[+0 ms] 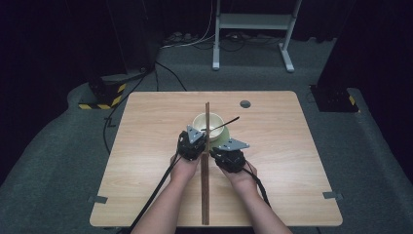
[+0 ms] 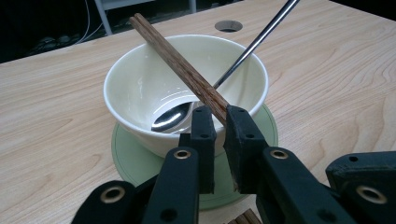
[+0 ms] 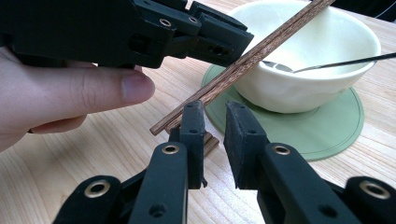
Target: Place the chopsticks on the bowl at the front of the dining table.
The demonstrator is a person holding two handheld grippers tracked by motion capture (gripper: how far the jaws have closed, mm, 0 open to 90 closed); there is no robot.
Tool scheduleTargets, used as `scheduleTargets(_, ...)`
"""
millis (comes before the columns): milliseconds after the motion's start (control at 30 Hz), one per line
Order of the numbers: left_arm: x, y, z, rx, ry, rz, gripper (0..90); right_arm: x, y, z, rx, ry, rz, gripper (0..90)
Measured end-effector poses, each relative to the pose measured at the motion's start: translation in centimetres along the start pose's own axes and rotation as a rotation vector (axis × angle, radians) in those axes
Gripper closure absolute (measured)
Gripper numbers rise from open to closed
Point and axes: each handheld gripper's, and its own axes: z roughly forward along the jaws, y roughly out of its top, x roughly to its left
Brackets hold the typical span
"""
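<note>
A cream bowl (image 1: pixel 197 123) stands on a green coaster (image 1: pixel 222 142) mid-table, with a metal spoon (image 1: pixel 228 121) leaning in it. Brown chopsticks (image 1: pixel 207 113) rest across the bowl (image 2: pixel 140 79). My left gripper (image 2: pixel 219 114) is shut on their near end, seen from the side as the left gripper (image 3: pixel 243 42) over the chopsticks (image 3: pixel 261 51). A second pair of chopsticks (image 1: pixel 205 195) lies flat, running toward the table's near edge. My right gripper (image 3: pixel 215 109) sits at table level with its jaws drawn close around that pair's far ends (image 3: pixel 211 142).
The wooden table has a round grommet hole (image 1: pixel 245 104) behind the bowl. A white stand (image 1: pixel 253 22) and a yellow-black striped block (image 1: pixel 104 97) are on the floor beyond. Bare tabletop (image 1: pixel 146 146) spreads left and right of the hands.
</note>
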Motion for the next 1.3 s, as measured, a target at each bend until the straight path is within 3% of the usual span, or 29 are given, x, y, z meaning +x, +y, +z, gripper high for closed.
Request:
scheduleTargets(200, 0.2, -0.1, -0.4, -0.009, 0.011, -0.006, 78.5, -0.2, 0.0, -0.4, -0.008, -0.013, 0.011, 74.3)
scheduleTargets(367, 0.1, -1.2, -2.1, -0.03, 0.01, -0.006, 75.0, -1.6, -0.2, -1.7, -0.027, -0.039, 0.034, 72.8)
scheduleTargets(500, -1.1, -2.4, -4.1, -0.056, 0.01, 0.046, 71.8, -2.3, -0.5, -2.3, -0.03, -0.049, 0.063, 72.8)
scheduleTargets(700, -2.8, -4.0, -6.1, -0.065, -0.003, 0.098, 70.0, -2.1, -0.5, -2.3, -0.031, -0.05, 0.054, 72.7)
scheduleTargets(733, -3.1, -4.3, -6.3, -0.065, -0.003, 0.086, 70.0, -2.1, -0.5, -2.2, -0.029, -0.048, 0.054, 72.7)
scheduleTargets(767, -3.1, -4.4, -6.4, -0.063, -0.005, 0.108, 70.0, -2.0, -0.5, -2.2, -0.028, -0.048, 0.056, 72.7)
scheduleTargets(800, -3.3, -4.7, -6.5, -0.062, -0.009, 0.099, 70.1, -2.0, -0.5, -2.2, -0.027, -0.047, 0.057, 72.7)
scheduleTargets(933, -3.8, -5.0, -6.5, -0.048, -0.017, 0.134, 70.1, -2.2, -0.5, -2.3, -0.034, -0.049, 0.06, 72.7)
scheduleTargets(1300, -4.1, -5.2, -6.0, -0.044, -0.024, 0.145, 73.1, -2.2, -0.4, -2.5, -0.039, -0.04, 0.066, 72.8)
